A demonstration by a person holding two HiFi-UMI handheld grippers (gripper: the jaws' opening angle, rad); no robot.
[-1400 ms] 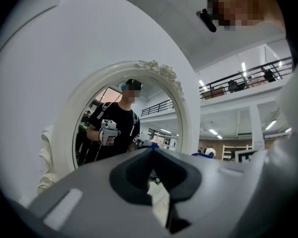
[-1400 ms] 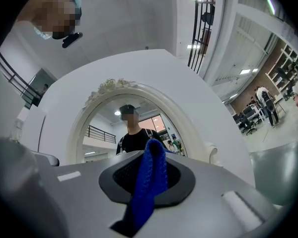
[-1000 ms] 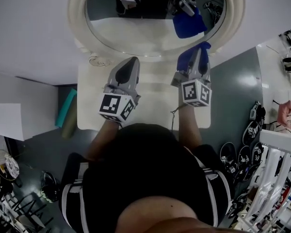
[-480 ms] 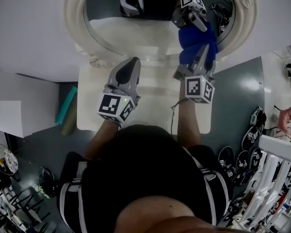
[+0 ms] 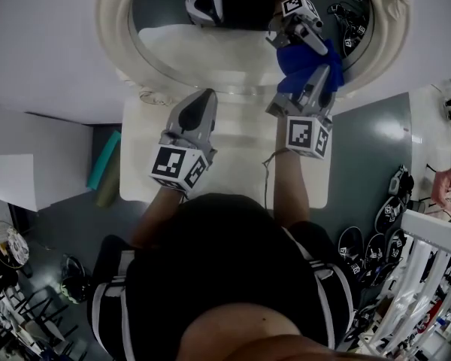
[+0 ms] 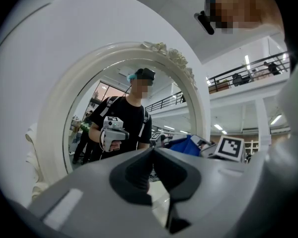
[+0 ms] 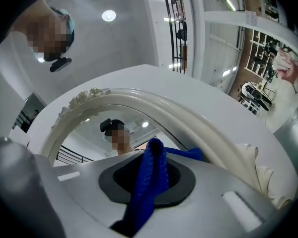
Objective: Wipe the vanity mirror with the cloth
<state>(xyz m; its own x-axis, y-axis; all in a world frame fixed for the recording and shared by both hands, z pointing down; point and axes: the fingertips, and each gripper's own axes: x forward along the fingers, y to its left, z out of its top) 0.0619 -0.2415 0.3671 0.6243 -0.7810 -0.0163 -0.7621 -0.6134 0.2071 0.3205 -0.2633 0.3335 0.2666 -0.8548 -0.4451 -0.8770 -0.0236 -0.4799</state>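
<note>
The vanity mirror stands at the far edge of a white table. It is an oval glass in a thick white frame with carved ornament.

The right gripper is clenched on a blue cloth. In the right gripper view a fold of the cloth rises from between the jaws, and more of it spreads to the right towards the frame. In the head view this gripper is raised to the lower right part of the glass. There the cloth meets its own reflection, so it appears to lie against the mirror.

The left gripper hovers over the table, left of the right one, its tip pointing at the lower frame. Its jaws are pressed together with nothing between them.

The glass reflects both grippers and the person in a black shirt.
</note>
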